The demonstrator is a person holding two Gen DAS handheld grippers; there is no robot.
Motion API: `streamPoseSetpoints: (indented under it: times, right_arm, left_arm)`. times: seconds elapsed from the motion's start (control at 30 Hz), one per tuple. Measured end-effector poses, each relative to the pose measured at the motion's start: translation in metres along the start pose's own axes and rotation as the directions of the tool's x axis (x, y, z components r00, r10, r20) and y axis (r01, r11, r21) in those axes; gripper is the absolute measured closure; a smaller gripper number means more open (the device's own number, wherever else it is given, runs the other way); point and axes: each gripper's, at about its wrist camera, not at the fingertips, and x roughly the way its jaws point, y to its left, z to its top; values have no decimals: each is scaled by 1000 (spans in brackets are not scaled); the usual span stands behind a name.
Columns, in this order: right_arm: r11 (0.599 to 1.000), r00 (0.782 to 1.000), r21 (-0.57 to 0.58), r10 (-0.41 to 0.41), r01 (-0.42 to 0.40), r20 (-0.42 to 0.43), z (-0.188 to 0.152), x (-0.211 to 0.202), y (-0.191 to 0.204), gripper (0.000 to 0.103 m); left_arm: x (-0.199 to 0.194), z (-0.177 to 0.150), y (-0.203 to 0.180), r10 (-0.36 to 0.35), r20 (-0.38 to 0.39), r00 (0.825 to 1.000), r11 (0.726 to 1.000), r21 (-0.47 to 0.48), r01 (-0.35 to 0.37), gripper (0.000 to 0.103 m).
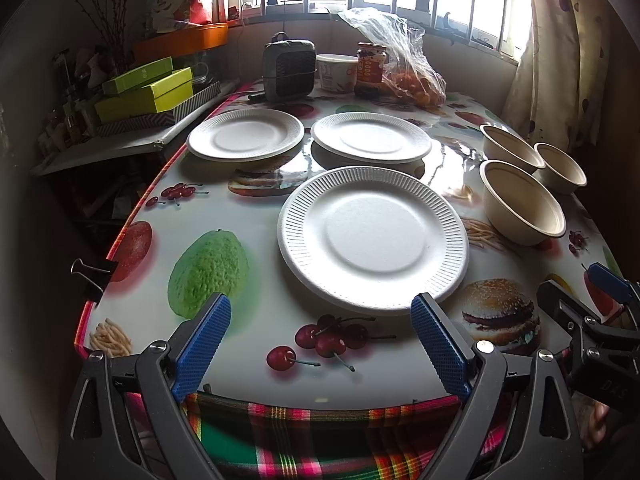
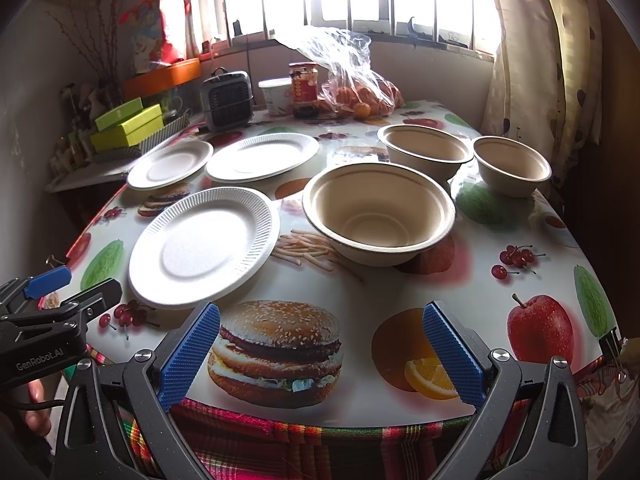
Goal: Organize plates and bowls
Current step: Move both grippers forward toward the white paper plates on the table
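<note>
While both tools hang over the near edge of the table (image 2: 400,400), the left hand-held gripper (image 1: 320,344) stands wide open with nothing between its blue pads, and the right hand-held gripper (image 2: 320,354) is spread just as wide and equally empty. Just beyond the left one lies the nearest white plate (image 1: 373,236), flat on the fruit-printed cloth. To its right sits the nearest tan bowl (image 2: 379,212), upright, close beside the plate. Farther back two more plates (image 1: 246,134) (image 1: 371,137) lie side by side, and two more bowls (image 2: 425,150) (image 2: 512,164) stand near the right edge. At the far end are a small fan (image 1: 289,65), a jar (image 1: 371,66) and a bag of oranges (image 1: 412,76).
</note>
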Motion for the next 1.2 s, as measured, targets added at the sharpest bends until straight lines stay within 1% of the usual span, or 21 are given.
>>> streamPoseSetpoints:
  times: [0.27, 0.4, 0.5, 0.63, 0.67, 0.83, 1.1, 1.2]
  right_arm:
    - [1000, 1000, -3, 0, 0, 3, 1, 0, 0, 0]
    - [1000, 1000, -8, 2, -2, 15, 8, -2, 7, 0]
    - [1000, 999, -6, 23, -23, 26, 14, -2, 8, 0]
    - [997, 995, -14, 82, -81, 65, 24, -1, 9, 0]
    - [994, 991, -17, 108, -107, 77, 28, 1, 10, 0]
    - [972, 970, -24, 234, -233, 65, 46, 21, 16, 0]
    - [955, 955, 9, 296, -296, 21, 64, 52, 21, 0]
    - [951, 951, 1, 309, -309, 2, 66, 62, 22, 0]
  left_arm:
    - [-1, 3, 3, 2, 3, 1000, 1000, -7, -2, 11]
    - [-1, 6, 7, 8, 9, 1000, 1000, -14, -8, 11]
    - [0, 10, 10, 11, 10, 1000, 1000, -22, -11, 11]
    - [3, 17, 15, 13, 12, 1000, 999, -36, -12, 11]
    - [4, 20, 16, 12, 11, 1000, 999, -37, -11, 11]
    - [11, 32, 18, 34, 10, 999, 999, -31, -34, 11]
    - [27, 53, 24, 49, 0, 999, 998, -38, -49, 11]
    - [35, 61, 25, 48, -9, 999, 998, -40, -48, 11]
